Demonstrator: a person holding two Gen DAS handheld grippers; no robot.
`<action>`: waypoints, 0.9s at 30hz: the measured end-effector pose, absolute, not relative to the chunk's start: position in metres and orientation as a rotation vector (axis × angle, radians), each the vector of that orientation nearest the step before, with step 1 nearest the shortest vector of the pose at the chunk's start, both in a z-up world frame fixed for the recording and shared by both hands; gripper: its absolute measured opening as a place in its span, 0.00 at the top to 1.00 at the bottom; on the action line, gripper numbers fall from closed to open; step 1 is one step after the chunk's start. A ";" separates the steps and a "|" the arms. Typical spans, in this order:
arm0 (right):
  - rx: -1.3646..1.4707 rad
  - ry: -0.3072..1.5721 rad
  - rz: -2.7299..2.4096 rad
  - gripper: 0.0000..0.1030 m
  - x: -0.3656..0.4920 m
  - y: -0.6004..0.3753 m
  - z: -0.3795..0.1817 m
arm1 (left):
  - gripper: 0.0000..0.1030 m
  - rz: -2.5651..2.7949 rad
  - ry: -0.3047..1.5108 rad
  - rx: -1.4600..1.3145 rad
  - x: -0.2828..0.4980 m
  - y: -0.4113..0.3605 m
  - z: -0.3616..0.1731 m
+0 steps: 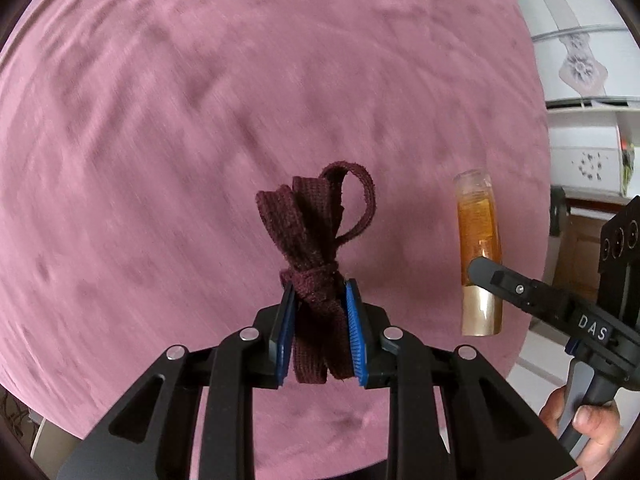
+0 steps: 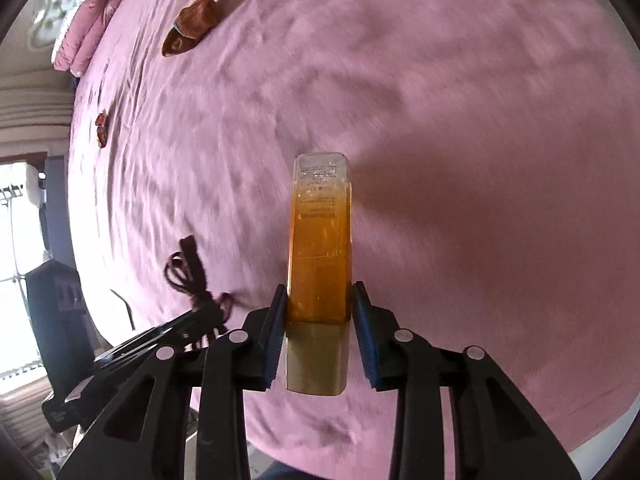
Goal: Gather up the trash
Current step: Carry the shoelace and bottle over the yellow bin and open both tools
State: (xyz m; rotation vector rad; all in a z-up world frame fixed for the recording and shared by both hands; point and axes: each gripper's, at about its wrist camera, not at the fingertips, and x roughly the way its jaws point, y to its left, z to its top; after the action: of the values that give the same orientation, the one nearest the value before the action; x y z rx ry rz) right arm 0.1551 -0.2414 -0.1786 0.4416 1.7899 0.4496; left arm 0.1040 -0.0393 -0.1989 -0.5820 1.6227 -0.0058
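My left gripper (image 1: 318, 298) is shut on a dark maroon knotted fabric strap (image 1: 316, 236) and holds it above the pink bedspread (image 1: 160, 120). My right gripper (image 2: 320, 300) is shut on a clear bottle of amber liquid with a gold cap (image 2: 320, 240), also held above the bed. The bottle (image 1: 478, 240) shows at the right of the left wrist view, pinched by the right gripper (image 1: 480, 264). The strap (image 2: 192, 276) shows at the lower left of the right wrist view, in the left gripper (image 2: 208, 312).
A brown crumpled item (image 2: 192, 24) and a small reddish-brown scrap (image 2: 102, 128) lie far off on the bedspread. Pink pillows (image 2: 92, 28) sit at the bed's head. White furniture (image 1: 580, 80) stands past the bed edge. A window (image 2: 16, 260) is at left.
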 end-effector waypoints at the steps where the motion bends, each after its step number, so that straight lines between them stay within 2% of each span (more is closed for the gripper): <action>1: 0.454 1.789 0.449 0.69 0.150 -0.247 -0.177 | 0.76 -0.018 1.629 -0.573 0.099 -0.048 -0.198; 9: 0.571 1.759 0.444 0.69 0.126 -0.307 -0.160 | 0.76 -0.069 1.630 -0.534 0.111 -0.096 -0.184; 27: 0.693 1.674 0.414 0.69 0.147 -0.469 -0.146 | 0.76 -0.136 1.613 -0.471 0.145 -0.248 -0.147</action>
State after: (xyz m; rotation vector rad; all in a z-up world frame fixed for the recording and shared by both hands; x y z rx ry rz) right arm 0.1473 -0.4686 -0.1462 0.6929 1.6739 0.4135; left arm 0.1449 -0.2481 -0.1471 -0.4715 1.6133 -0.1362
